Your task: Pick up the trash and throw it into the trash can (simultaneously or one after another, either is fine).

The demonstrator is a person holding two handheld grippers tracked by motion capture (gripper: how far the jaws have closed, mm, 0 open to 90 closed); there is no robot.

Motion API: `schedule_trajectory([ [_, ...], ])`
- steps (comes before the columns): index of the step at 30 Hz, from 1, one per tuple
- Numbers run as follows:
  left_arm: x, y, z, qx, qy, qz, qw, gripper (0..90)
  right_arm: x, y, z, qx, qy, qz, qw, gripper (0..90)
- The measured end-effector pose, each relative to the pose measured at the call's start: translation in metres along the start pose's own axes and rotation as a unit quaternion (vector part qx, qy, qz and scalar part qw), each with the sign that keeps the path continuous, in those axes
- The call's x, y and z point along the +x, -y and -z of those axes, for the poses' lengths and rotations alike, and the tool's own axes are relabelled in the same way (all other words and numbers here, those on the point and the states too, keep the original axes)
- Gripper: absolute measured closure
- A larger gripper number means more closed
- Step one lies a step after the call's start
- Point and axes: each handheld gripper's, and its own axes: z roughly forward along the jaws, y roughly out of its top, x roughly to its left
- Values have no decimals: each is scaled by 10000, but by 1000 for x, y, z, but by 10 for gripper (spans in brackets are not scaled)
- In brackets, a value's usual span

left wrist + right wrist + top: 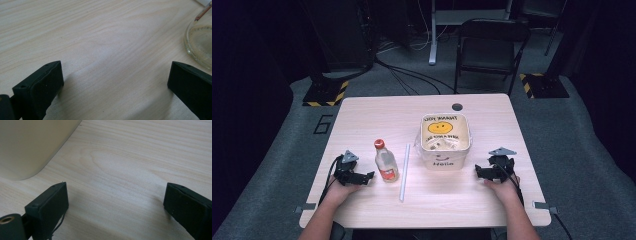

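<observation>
In the left gripper view, bottle [200, 42] cropped.

Left of the tub [445, 142]: straw [404, 171], then bottle [385, 161] blocking; right of it, bare tabletop [492, 120].

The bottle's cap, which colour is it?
Red; the cap of the bottle shows best in the high view.

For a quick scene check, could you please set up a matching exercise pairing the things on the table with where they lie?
1. clear red-capped plastic bottle
2. long white plastic straw
3. white square tub with a yellow smiley
4. left claw

A. right of the straw
B. between bottle and tub
C. just right of the left claw
D. open on the bare wooden table

Pairs: 1-C, 2-B, 3-A, 4-D
</observation>
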Motion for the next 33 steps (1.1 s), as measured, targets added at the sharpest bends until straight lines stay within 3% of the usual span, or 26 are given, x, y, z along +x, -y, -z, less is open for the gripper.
schedule_trajectory([
  [9,1,-2,2,-48,9,-27,10000,105,0,0,0,-12,4,-9,10000,48],
  [19,-1,-8,9,254,135,-116,9995,258,1,0,1,13,-93,72,9999,47],
  [20,0,-10,13,267,204,47,9994,274,0,0,1,12,-105,78,9999,47],
  [23,3,-13,22,232,281,211,9991,312,1,1,1,9,-99,71,9999,47],
  [33,12,-20,40,267,445,439,9977,389,1,1,1,13,-113,91,9999,49],
])
